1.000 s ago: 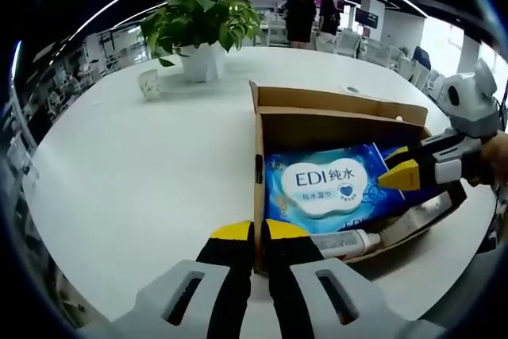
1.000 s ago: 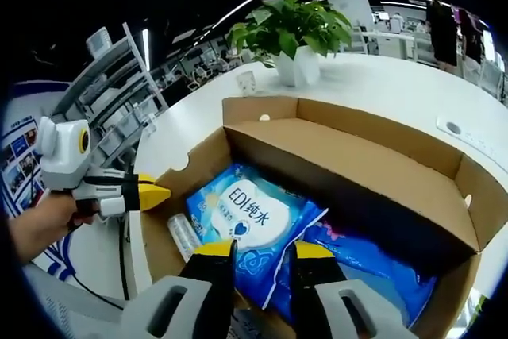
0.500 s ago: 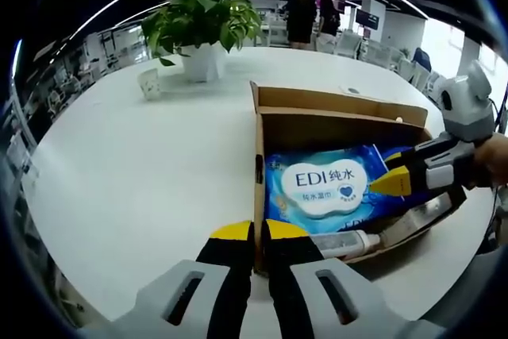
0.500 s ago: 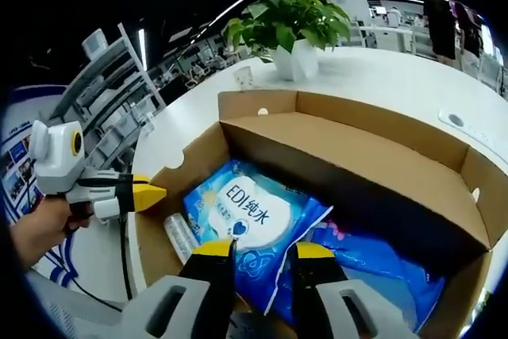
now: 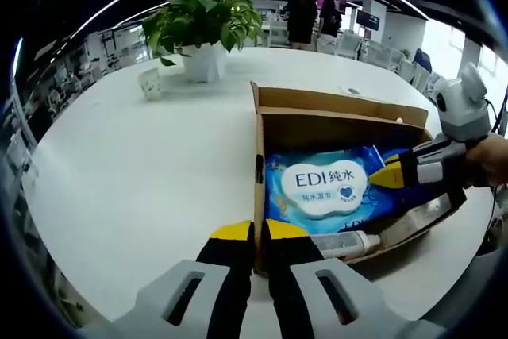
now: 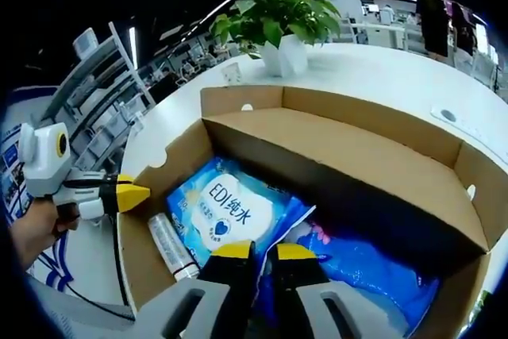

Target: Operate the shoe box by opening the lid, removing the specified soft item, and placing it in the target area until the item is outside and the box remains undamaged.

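- Since a second ago your right tool (image 6: 255, 250) has dropped lower into the shoe box (image 6: 373, 144), and its jaws have narrowed onto the edge of the wet-wipe pack (image 6: 226, 210).
- Whether those jaws actually pinch the pack, you cannot tell.
- Your left tool (image 5: 254, 232) has its jaws closed on the box's short wall.
- That pack lies flat inside the open box, beside a clear bottle (image 6: 170, 245).
- A potted plant (image 5: 202, 25) stands on the white desk (image 5: 143, 172), well apart from the box.
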Motion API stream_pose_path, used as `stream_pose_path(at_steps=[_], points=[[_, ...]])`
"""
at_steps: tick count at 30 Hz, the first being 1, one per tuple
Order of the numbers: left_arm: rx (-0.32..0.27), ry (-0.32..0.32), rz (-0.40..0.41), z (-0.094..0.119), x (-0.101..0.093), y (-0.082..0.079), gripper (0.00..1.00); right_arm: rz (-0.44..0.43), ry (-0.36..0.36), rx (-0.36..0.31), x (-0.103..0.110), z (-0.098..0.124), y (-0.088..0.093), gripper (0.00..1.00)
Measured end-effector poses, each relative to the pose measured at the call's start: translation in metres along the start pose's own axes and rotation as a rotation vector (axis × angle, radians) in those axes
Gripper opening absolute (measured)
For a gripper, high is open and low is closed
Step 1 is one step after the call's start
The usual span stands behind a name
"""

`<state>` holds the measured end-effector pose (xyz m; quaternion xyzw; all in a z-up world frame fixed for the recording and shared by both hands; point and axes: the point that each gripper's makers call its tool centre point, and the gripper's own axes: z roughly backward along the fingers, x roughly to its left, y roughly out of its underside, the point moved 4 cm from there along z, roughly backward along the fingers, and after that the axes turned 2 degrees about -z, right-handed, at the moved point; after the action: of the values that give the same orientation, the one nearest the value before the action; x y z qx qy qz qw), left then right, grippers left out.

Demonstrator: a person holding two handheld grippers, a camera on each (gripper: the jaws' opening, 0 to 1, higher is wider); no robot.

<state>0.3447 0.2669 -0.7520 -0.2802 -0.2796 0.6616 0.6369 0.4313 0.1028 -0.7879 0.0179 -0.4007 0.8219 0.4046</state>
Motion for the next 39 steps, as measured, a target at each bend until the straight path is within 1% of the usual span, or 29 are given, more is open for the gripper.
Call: stream_pose_path(at_steps=[4,22,34,39], points=[[0.002,-0.002,-0.005,0.0,0.0,0.0,0.03,-0.001,0.004,-0.004,0.001,0.003,-0.001,0.0],[-0.002,-0.004,-0.002,-0.001,0.0,0.001,0.03,-0.01,0.007,-0.047,0.004,0.016,-0.009,0.0],[-0.002,-0.004,-0.001,-0.003,0.001,0.001,0.03,-0.003,0.016,-0.076,0.001,0.025,-0.017,0.0],[0.0,-0.004,-0.003,-0.004,0.001,0.001,0.03,-0.003,0.02,-0.09,0.0,0.032,-0.018,0.0]])
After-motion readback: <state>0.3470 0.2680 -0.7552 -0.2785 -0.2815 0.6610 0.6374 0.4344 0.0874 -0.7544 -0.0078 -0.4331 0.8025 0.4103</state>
